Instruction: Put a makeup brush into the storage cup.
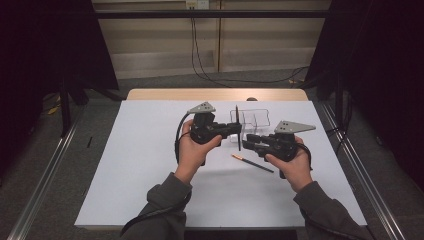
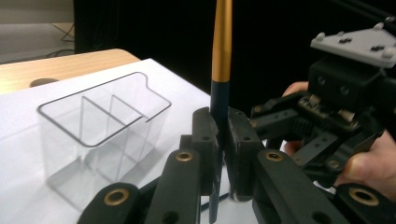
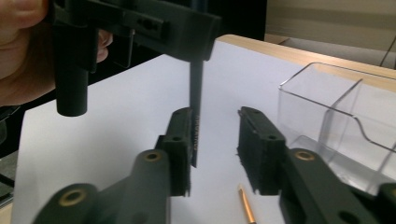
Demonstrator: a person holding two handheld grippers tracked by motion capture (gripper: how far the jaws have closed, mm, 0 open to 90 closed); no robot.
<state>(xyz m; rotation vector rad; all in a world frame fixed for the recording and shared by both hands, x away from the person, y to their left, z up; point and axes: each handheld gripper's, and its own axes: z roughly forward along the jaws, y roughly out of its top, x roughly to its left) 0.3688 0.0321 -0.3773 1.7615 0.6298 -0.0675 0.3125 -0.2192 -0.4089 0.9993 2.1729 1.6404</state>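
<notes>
Nearest the person, a second pen (image 1: 252,163) lying flat on the white table (image 1: 150,165), just in front of the right gripper (image 1: 248,145). Then the left gripper (image 2: 223,140) clamped tight on an upright black-and-gold pen (image 2: 221,56), right gripper (image 3: 215,144) just beside it with fingers (image 3: 180,144) apart, the pen's lower end against the left-hand finger in the right gripper view, other finger clear of it. Just behind, clear divided box (image 1: 250,120) standing on the table, near the far edge
</notes>
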